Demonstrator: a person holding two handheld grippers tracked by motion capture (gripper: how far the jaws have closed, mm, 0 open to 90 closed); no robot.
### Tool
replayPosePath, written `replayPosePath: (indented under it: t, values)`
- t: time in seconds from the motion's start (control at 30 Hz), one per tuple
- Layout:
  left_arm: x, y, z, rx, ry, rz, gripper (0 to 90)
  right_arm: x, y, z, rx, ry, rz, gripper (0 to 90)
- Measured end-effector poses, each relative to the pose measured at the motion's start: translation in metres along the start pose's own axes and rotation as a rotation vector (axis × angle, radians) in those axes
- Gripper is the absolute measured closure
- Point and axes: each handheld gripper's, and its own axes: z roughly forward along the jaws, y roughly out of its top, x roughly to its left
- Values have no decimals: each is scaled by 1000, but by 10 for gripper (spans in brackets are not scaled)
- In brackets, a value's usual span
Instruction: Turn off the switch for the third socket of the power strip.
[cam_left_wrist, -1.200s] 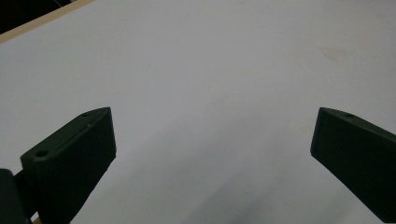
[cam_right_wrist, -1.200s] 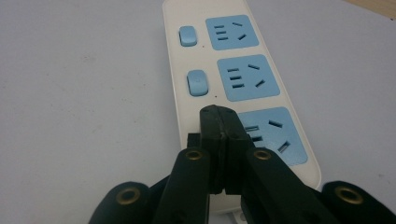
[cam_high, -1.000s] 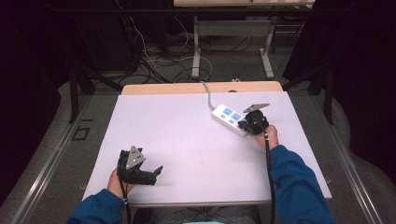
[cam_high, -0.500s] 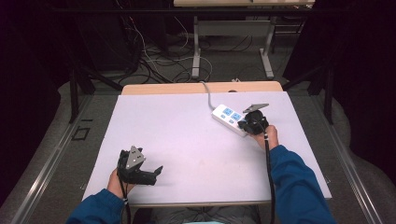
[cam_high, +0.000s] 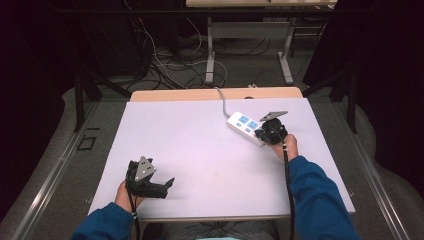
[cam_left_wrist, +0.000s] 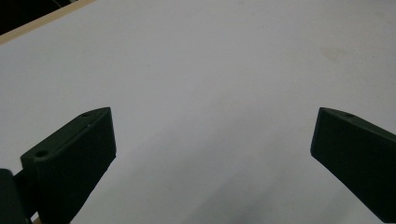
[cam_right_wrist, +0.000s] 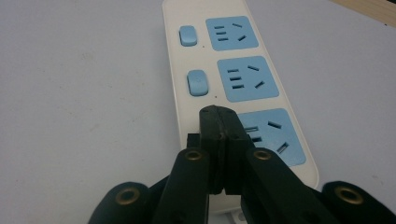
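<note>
Right gripper view: the right gripper (cam_right_wrist: 218, 116) has its jaws pressed together, tip down on the nearest switch of the power strip (cam_right_wrist: 233, 79) at the table's far right. It looks hard, light and slidy, so push gently. The left gripper (cam_left_wrist: 212, 154) waits wide open

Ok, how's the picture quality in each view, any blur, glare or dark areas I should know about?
High view: the white table is evenly lit with no glare, the room behind very dark. Left gripper view: the open left claw looks soft and dim, with a faint shadow on the table. Right gripper view: the power strip is sharp, while the shut right claw up close is slightly blurred.
</note>
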Motion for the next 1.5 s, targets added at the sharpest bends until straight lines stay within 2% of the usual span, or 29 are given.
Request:
replayPosePath:
  t: [0.2,0.27,0.97,1.1,1.23,1.27,1.33,1.37,1.4,1.47,1.5]
  values:
    - [0,0,0,-1,-2,-2,1,1,0,0,2,-4,-4,900]
    - [0,0,0,-3,0,-5,1,0,0,-3,-23,-7,-1,900]
    - [-1,1,1,0,-5,-2,1,0,0,-3,-23,-1,7,897]
    - [-2,0,1,-9,-4,-9,1,0,1,-5,-45,-11,5,879]
    - [-1,1,1,0,-11,-7,1,-1,2,-9,-67,-13,7,806]
    - [-1,1,1,1,-7,-1,1,-2,2,-10,-68,-8,3,741]
    - [-1,1,1,1,-9,-6,1,-2,1,-10,-70,-6,8,718]
    - [-1,1,0,1,-7,-1,1,-2,2,-11,-70,-8,10,655]
    - [-1,1,1,1,-7,-2,1,-2,2,-11,-70,-8,10,655]
    - [-1,1,1,1,-7,-1,1,-4,2,-13,-79,4,17,527]
    - [-1,1,1,0,-8,-3,1,-4,2,-13,-79,4,17,527]
